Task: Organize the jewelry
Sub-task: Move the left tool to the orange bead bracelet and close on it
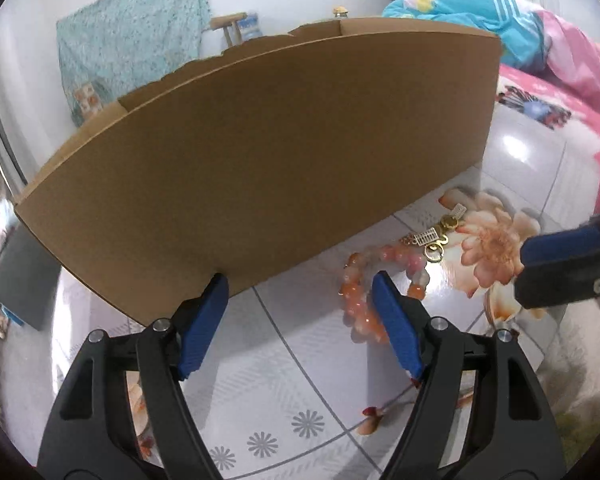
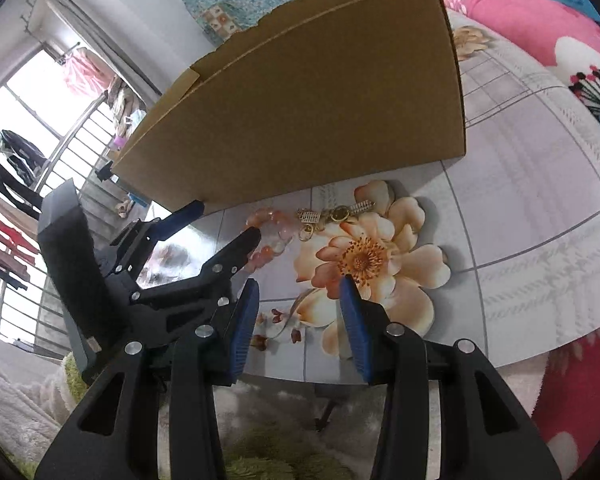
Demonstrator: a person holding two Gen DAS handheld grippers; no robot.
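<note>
We find no readable text, label or number anywhere, not even on the plain cardboard box (image 1: 260, 152).

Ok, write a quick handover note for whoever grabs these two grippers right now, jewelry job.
Left gripper: open, empty, low over the table, its right finger in front of the bead bracelet.
Right gripper: open, empty, above the printed flower, short of the jewelry.
Things: the bracelet and a small heap of gold pieces lie on the table beside the cardboard box.
Done: nothing picked up.
Left: pick up each piece and sort it, probably into the box.
</note>
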